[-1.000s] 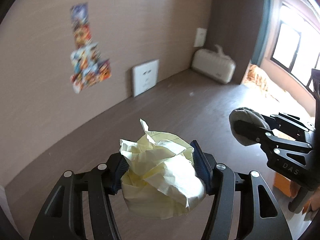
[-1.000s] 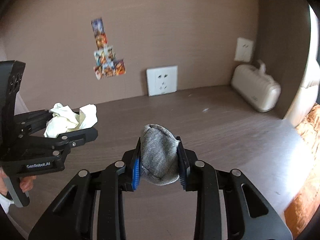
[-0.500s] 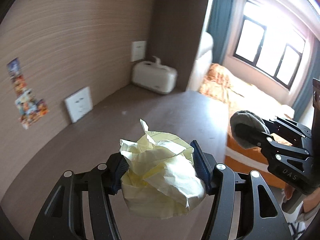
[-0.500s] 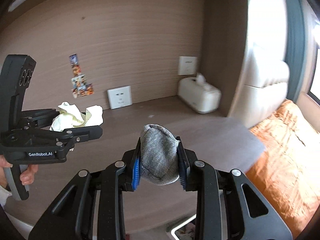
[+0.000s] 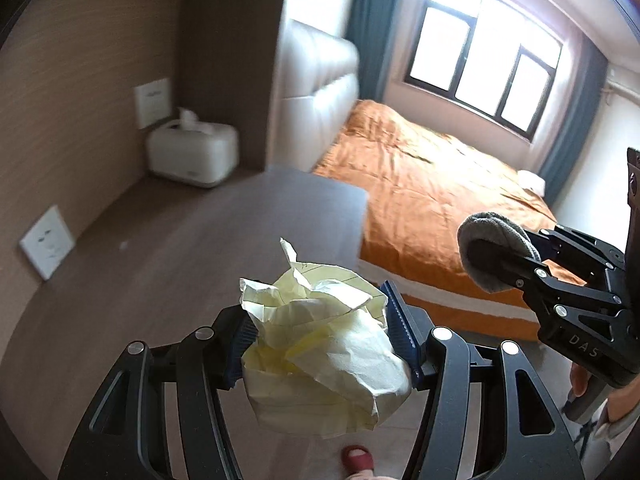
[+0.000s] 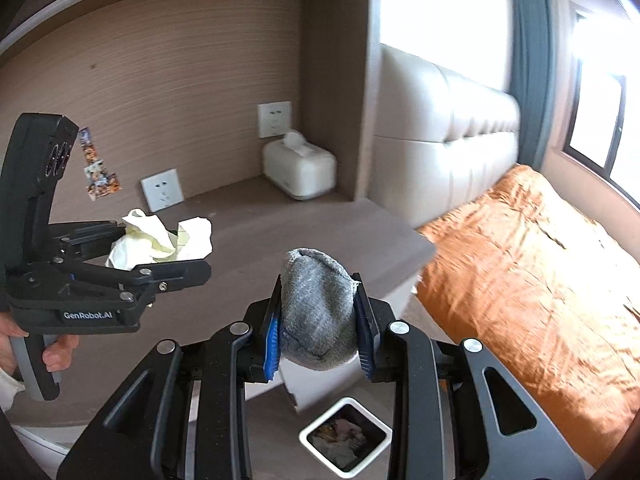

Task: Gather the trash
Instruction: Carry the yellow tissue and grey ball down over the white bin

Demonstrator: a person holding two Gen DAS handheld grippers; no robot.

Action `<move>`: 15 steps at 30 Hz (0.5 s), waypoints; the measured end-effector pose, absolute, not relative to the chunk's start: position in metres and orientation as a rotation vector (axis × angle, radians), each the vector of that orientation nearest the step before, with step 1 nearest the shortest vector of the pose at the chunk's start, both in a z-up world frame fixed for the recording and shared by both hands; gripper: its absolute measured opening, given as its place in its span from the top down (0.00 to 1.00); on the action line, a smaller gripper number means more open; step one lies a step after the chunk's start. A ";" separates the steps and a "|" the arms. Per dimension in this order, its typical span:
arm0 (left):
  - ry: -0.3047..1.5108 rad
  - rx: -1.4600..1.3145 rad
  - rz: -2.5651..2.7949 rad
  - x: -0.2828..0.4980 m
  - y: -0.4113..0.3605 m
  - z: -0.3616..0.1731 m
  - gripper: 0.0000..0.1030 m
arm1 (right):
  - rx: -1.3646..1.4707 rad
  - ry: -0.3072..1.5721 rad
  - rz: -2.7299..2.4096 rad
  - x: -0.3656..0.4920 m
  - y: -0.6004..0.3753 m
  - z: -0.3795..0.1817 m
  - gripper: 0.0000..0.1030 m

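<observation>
While left gripper clamps one paper wad, right gripper clamps one sock.

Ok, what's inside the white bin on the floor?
The white bin holds a heap of mixed scraps, too blurred to identify. Its bottom is covered, and the right gripper hides the near edge.

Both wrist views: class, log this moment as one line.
left gripper: shut on crumpled yellow paper | right gripper: shut on grey knitted sock | white square bin: on floor below
</observation>
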State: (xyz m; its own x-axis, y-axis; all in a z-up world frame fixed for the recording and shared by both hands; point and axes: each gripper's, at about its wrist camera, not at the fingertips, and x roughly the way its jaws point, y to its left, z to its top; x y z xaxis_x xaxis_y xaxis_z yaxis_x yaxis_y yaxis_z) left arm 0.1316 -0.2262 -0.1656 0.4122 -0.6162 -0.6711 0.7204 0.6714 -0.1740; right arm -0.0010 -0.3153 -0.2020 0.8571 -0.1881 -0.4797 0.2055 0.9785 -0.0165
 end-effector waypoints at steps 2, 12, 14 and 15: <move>0.782 0.157 -0.869 0.128 -0.241 -0.168 0.44 | 0.043 0.505 -0.220 -0.008 -0.324 -0.205 0.69; 0.837 0.211 -0.962 0.113 -0.302 -0.194 0.44 | 0.118 0.556 -0.223 -0.032 -0.362 -0.229 0.69; 0.853 0.224 -0.969 0.111 -0.310 -0.202 0.44 | 0.136 0.566 -0.230 -0.034 -0.369 -0.234 0.69; 0.864 0.231 -0.972 0.110 -0.314 -0.207 0.44 | 0.148 0.573 -0.230 -0.036 -0.374 -0.238 0.69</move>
